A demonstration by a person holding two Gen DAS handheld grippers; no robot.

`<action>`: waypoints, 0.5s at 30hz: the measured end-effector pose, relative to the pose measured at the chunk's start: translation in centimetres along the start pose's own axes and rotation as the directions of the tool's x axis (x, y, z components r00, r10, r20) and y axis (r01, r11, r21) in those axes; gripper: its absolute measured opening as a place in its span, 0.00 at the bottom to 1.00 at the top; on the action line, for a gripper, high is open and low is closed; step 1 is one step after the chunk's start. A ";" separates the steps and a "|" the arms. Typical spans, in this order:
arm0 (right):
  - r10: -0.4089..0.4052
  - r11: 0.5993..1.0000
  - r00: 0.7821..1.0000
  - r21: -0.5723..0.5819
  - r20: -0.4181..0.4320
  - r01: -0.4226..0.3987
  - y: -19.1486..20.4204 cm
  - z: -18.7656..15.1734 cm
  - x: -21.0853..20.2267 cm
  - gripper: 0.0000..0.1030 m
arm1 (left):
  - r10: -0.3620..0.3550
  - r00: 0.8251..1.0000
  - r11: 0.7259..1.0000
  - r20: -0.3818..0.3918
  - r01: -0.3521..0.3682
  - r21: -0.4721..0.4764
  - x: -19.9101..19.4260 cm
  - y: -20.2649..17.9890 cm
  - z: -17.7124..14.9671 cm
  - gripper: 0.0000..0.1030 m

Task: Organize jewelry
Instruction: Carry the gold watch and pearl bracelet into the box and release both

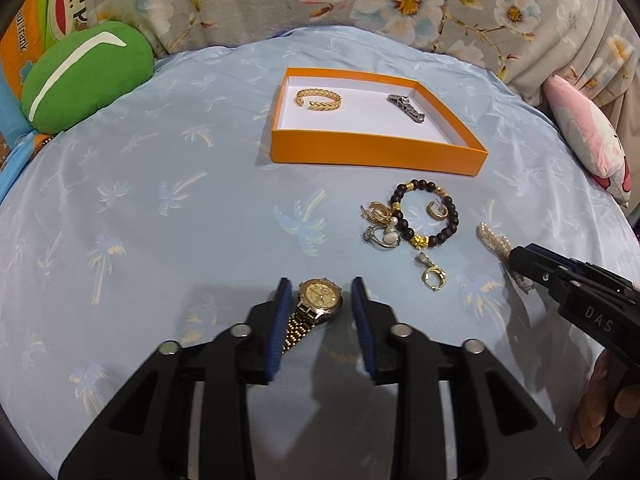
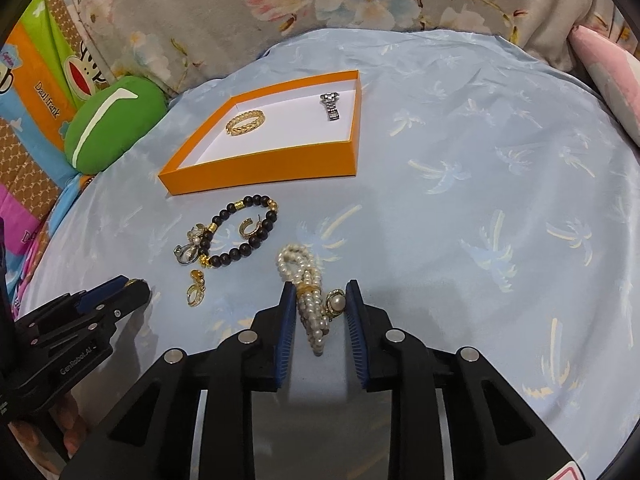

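On pale blue bedspread point(image 1: 160, 160): orange box point(image 1: 376, 152) holds gold bangle point(image 1: 318, 98) and silver watch band point(image 1: 408, 109). Nearer, dark bead bracelet point(image 1: 430, 216) lies among small gold earrings point(image 1: 434, 276). Left gripper point(image 1: 320, 292) part open, straddling gold watch point(image 1: 320, 298), pads not pressing. Right gripper point(image 2: 318, 300) part open around pearl bracelet point(image 2: 310, 304), not clamped.
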State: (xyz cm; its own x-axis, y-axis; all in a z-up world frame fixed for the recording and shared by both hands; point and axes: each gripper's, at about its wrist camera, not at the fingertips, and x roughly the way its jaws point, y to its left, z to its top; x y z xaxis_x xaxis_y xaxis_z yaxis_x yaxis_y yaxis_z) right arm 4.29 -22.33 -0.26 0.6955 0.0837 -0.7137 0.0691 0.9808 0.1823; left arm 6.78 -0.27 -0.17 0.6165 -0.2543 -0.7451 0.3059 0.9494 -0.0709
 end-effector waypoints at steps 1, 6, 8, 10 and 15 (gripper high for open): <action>0.000 1.000 1.000 -0.001 0.000 0.000 0.1 0.0 0.0 0.21 | -0.001 1.000 1.000 0.000 0.001 0.007 0.0 -0.1 0.0 0.21; 0.010 1.000 1.000 0.000 0.006 -0.010 0.4 -0.3 -0.4 0.21 | -0.015 1.000 1.000 0.014 0.014 0.013 -0.4 -0.2 0.0 0.21; 0.013 1.000 1.000 0.003 0.012 -0.013 0.5 -0.3 -0.7 0.21 | -0.019 1.000 1.000 0.018 0.019 0.005 -0.6 -0.1 -0.1 0.21; 0.014 1.000 1.000 0.006 0.022 -0.014 0.6 -0.3 -1.0 0.20 | -0.023 1.000 1.000 0.020 0.023 -0.006 -0.7 0.1 0.0 0.21; 0.012 1.000 0.998 0.005 0.055 -0.012 0.8 0.4 -2.0 0.20 | -0.023 0.999 0.999 0.049 0.024 -0.027 -1.9 0.6 0.9 0.21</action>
State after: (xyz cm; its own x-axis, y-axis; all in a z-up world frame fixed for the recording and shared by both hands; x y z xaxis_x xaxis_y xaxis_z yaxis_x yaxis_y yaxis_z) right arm 3.26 -21.79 1.62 0.7345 0.0856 -0.6732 0.0643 0.9788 0.1946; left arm 6.44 0.66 1.77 0.6446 -0.2846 -0.7096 0.3013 0.9476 -0.1064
